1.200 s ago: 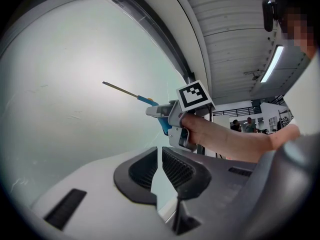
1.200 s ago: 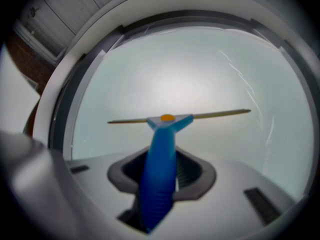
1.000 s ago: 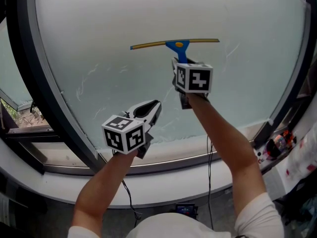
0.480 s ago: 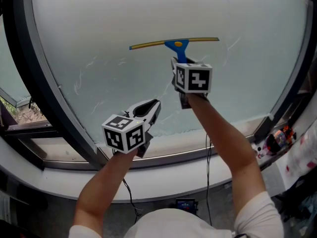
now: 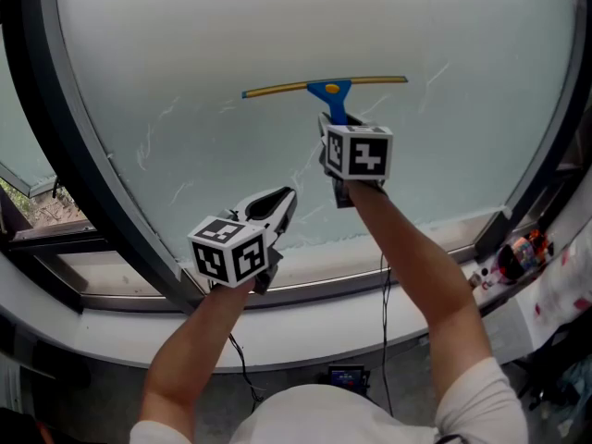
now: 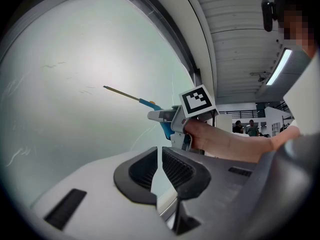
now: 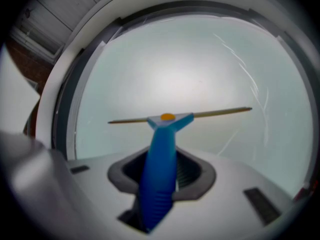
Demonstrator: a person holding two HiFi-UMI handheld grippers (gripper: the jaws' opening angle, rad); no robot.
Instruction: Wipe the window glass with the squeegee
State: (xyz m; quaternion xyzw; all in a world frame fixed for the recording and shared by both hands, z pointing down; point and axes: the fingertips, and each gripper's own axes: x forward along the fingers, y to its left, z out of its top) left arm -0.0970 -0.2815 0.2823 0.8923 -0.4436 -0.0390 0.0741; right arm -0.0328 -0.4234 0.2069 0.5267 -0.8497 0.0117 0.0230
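Little is changing over the last second. The squeegee (image 5: 328, 89) is lying level across the upper middle of the window glass (image 5: 231, 35), and its blade is showing only a shade lower in the head view than a second ago. The dark window frame (image 5: 83, 155) is drifting in that view too, so the head may be moving rather than the tool. I am reading this as a stroke that is barely starting or pausing. The pale streaks (image 5: 162, 132) below and left of the blade are still waiting, so most of the wiping looks undone.

The right gripper (image 5: 339, 123) is clamping the blue handle just beneath the blade, arm reaching up. The left gripper (image 5: 280, 203) is hanging lower and to the left, near the bottom edge of the pane and well apart from the squeegee.

The right gripper view is showing what the head view hides behind the marker cube: the squeegee (image 7: 162, 134) handle is sitting upright between the clenched fingers (image 7: 192, 176), with an orange stud on the head. The left gripper view is giving the side angle, with the squeegee (image 6: 145, 102) held out toward the glass, though contact of the rubber is too fine to confirm. That view is also showing the left gripper (image 6: 160, 166) with its fingers drawn almost together around nothing.
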